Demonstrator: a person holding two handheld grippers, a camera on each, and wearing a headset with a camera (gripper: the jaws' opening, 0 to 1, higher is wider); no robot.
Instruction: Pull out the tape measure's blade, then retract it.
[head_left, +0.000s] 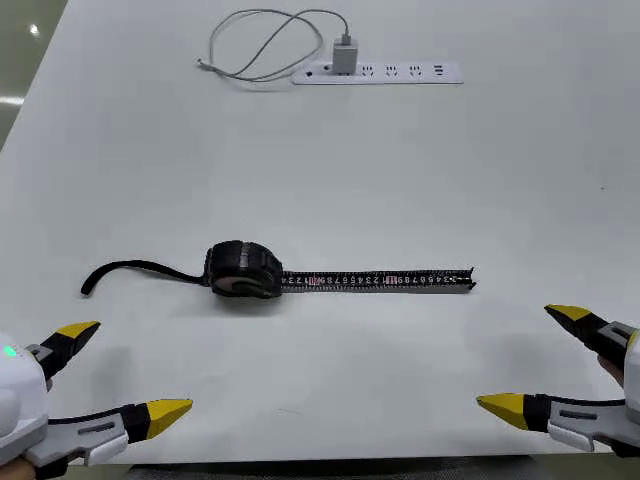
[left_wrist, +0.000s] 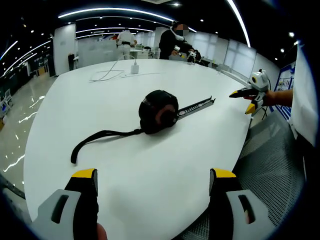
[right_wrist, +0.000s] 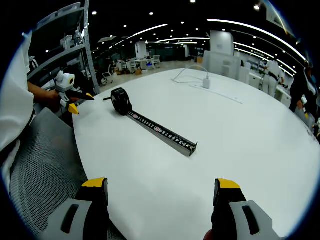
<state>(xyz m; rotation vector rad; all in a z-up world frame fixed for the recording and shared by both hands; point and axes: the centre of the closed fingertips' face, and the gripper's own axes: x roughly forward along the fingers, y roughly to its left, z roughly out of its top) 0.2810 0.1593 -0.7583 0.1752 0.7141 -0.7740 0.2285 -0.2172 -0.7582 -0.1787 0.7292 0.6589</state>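
Note:
A black tape measure lies on the white table, its blade drawn out to the right and lying flat. A black wrist strap trails left from the case. My left gripper hangs open at the near left edge, well short of the tape measure. My right gripper is open at the near right edge, just beyond the blade's tip. From the right gripper view the blade runs toward the case. Neither gripper holds anything.
A white power strip with a plugged charger and looped white cable sits at the far side of the table. People stand beyond the table's far end in the left gripper view.

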